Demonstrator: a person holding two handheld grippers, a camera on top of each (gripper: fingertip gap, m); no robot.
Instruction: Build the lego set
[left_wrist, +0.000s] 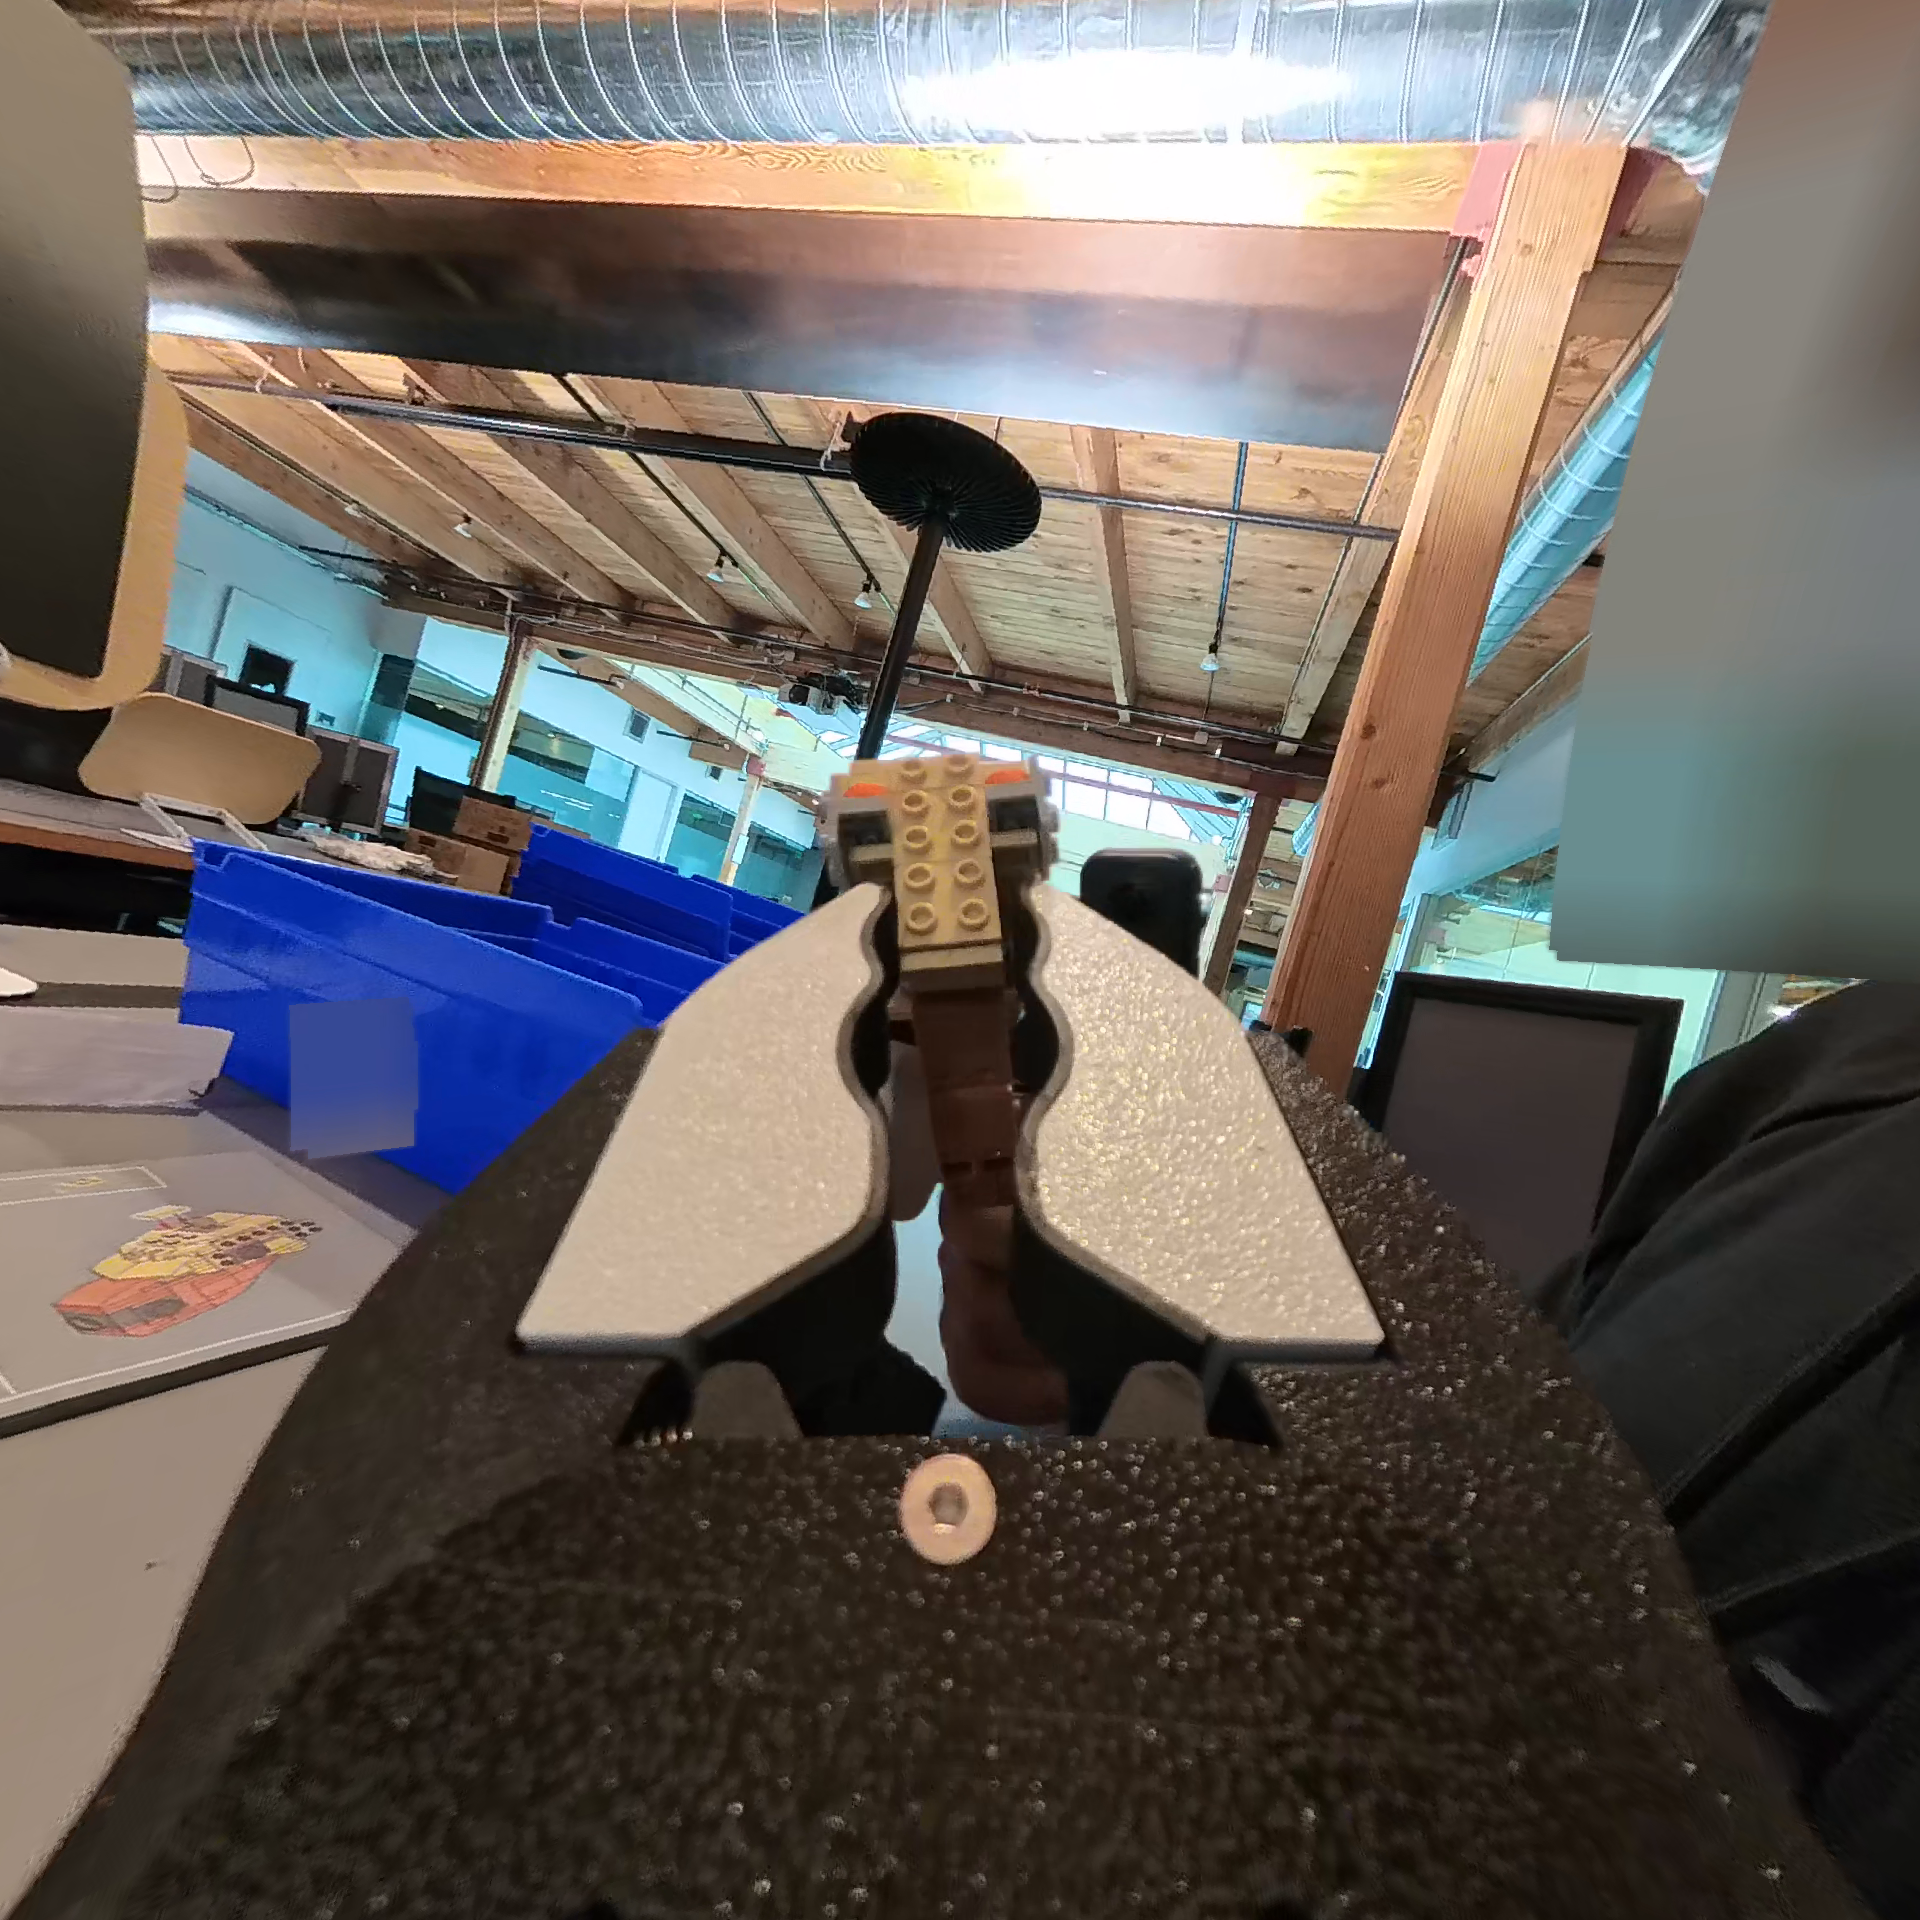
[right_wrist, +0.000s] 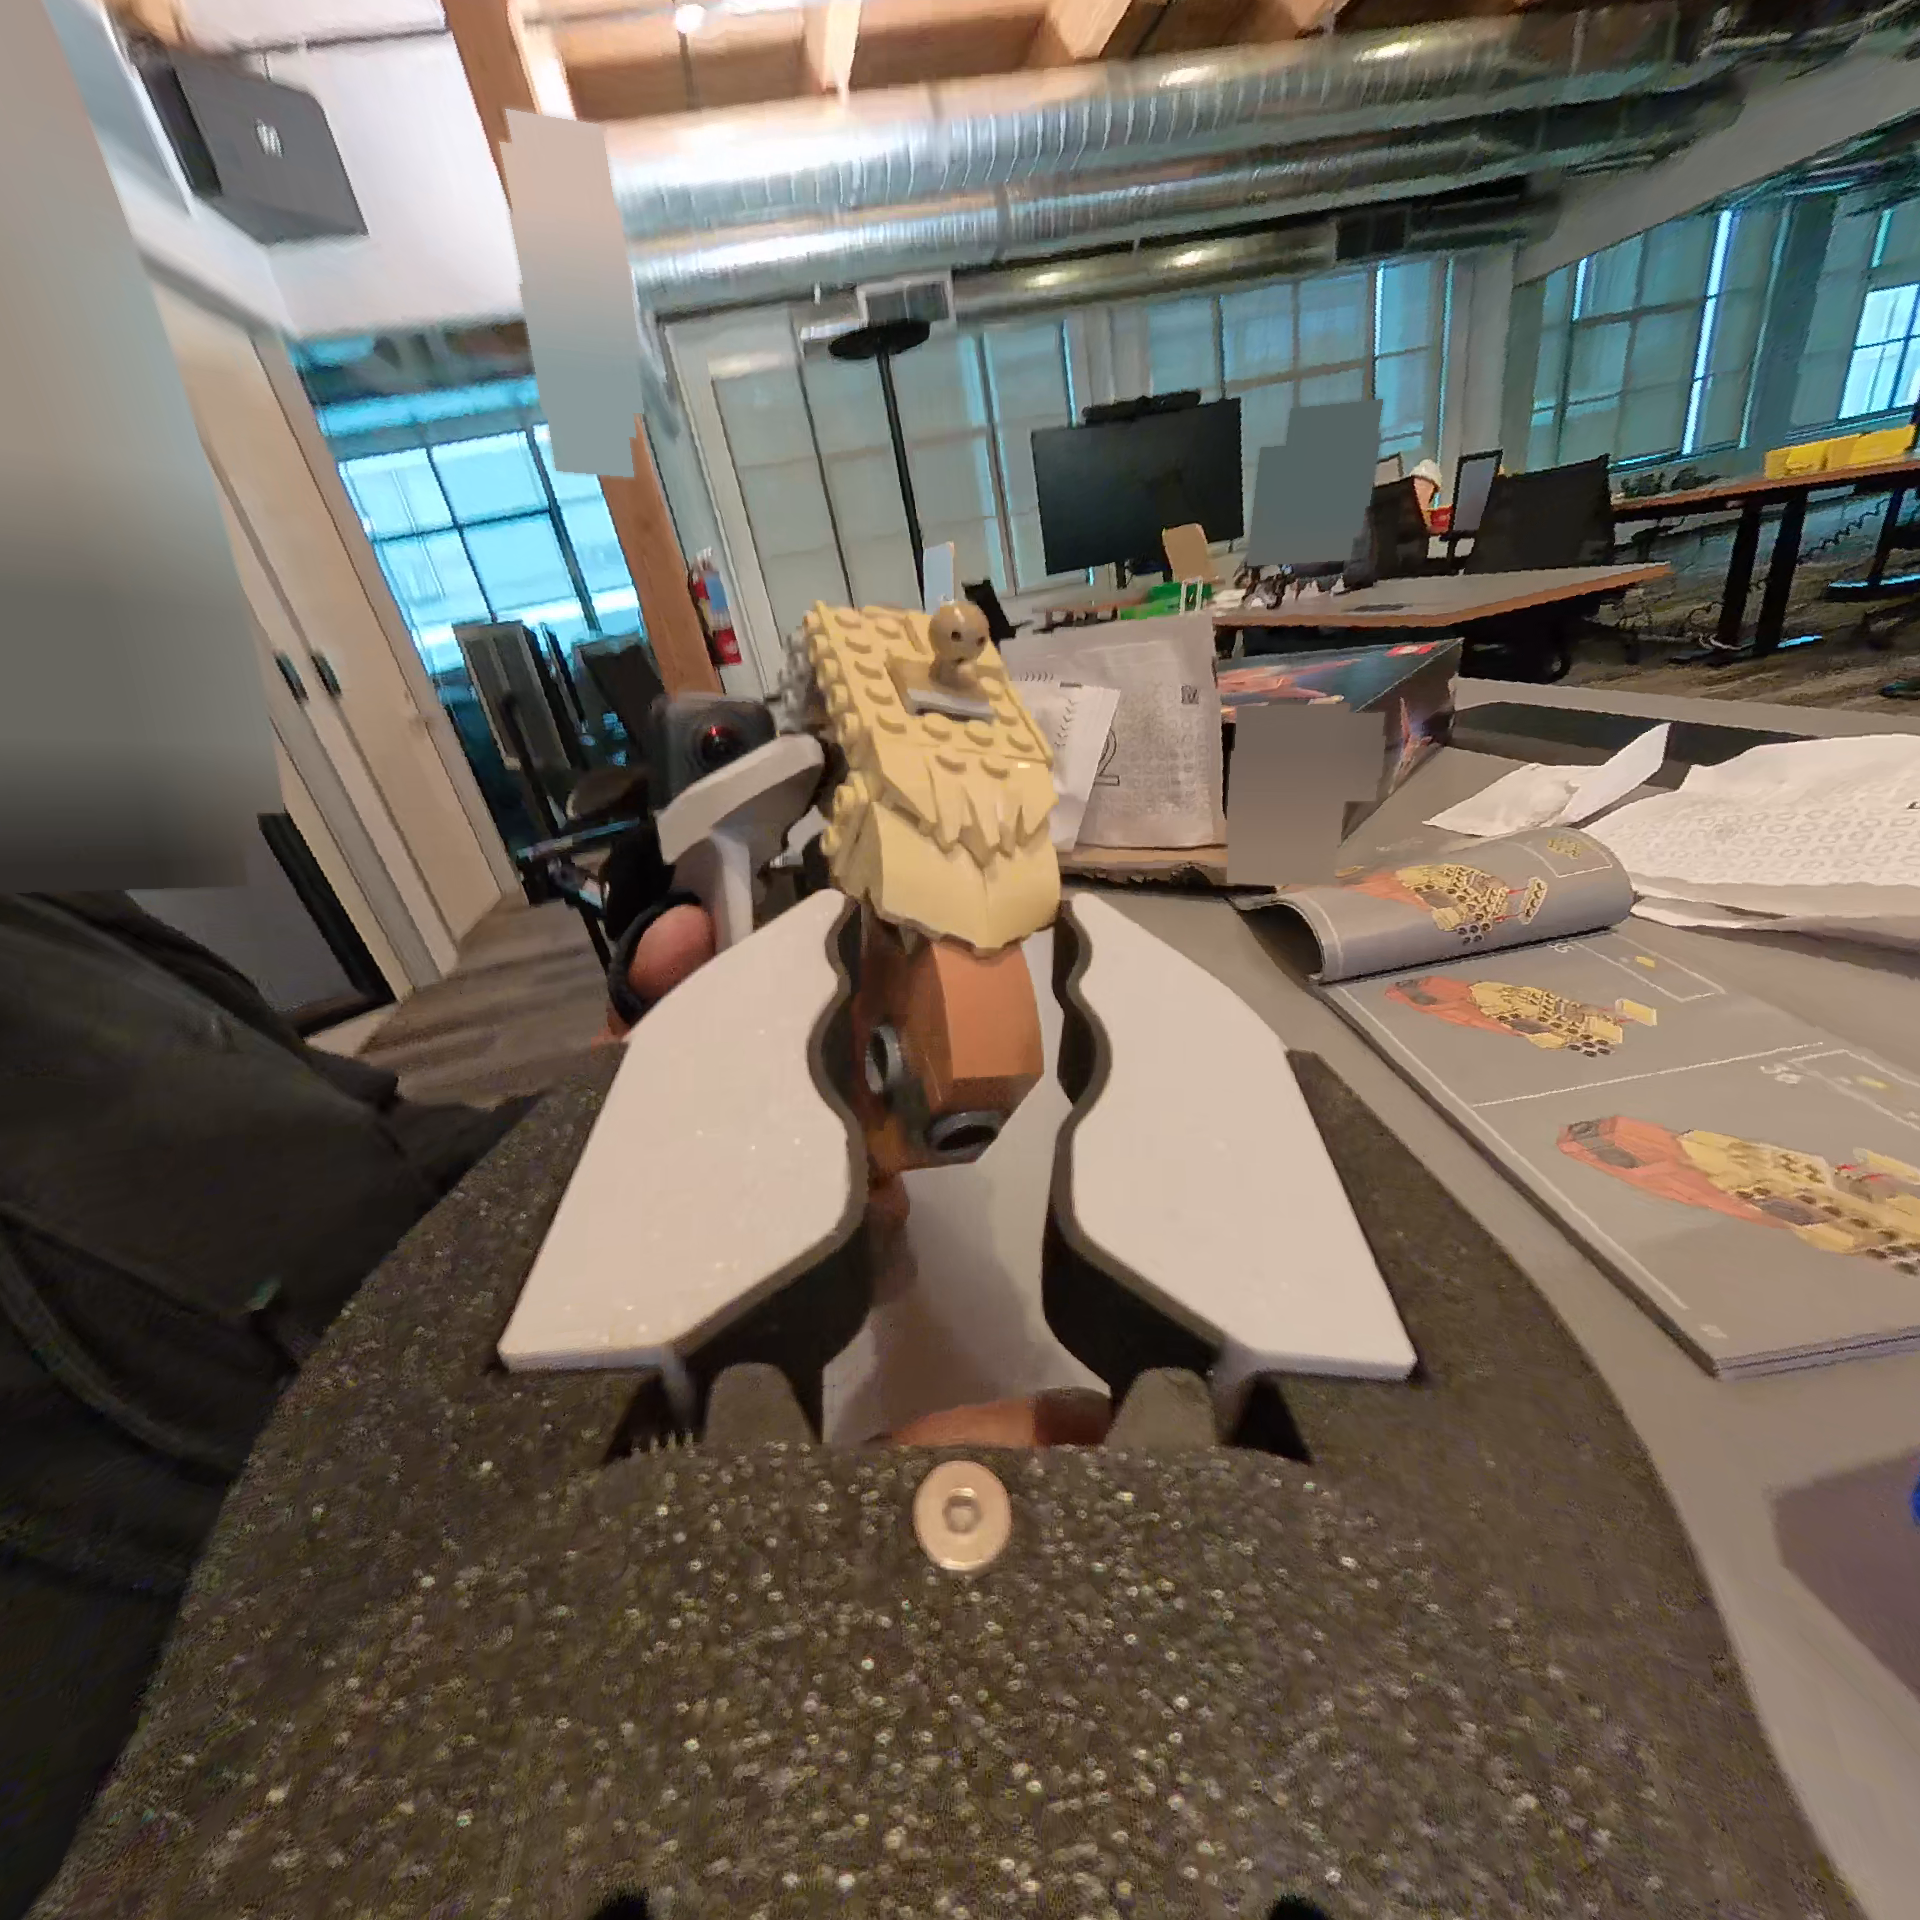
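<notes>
Desk (right_wrist: 1558, 717) is sitting grey, running right and far in the right wrist view. Blue bins (left_wrist: 416, 997) are stacking at far left in the left wrist view. Instruction booklet (right_wrist: 1621, 1122) is lying open on the desk, right of the right hand-held gripper (right_wrist: 951, 997); another page of it is showing at the left in the left wrist view. Loose white paper bags (right_wrist: 1766, 821) are lying beyond the booklet.

Lego model (right_wrist: 935, 821) is being held up off the desk, between both tools. Right hand-held gripper is clamping narrow on the brown nose end; the tan studded deck is extending up and away from it. Left hand-held gripper (left_wrist: 951, 935) is clamping narrow on the opposite end, tan plate and brown stack between its fingers.

Key relation: the model's long axis is running roughly in line with both finger pairs, one at each end, facing each other. Neither is nearer; both are touching it. My guess: any press or reseat next is needing one side to anchor.

Small tan ball-joint piece (right_wrist: 958, 634) is standing on top of the deck.
</notes>
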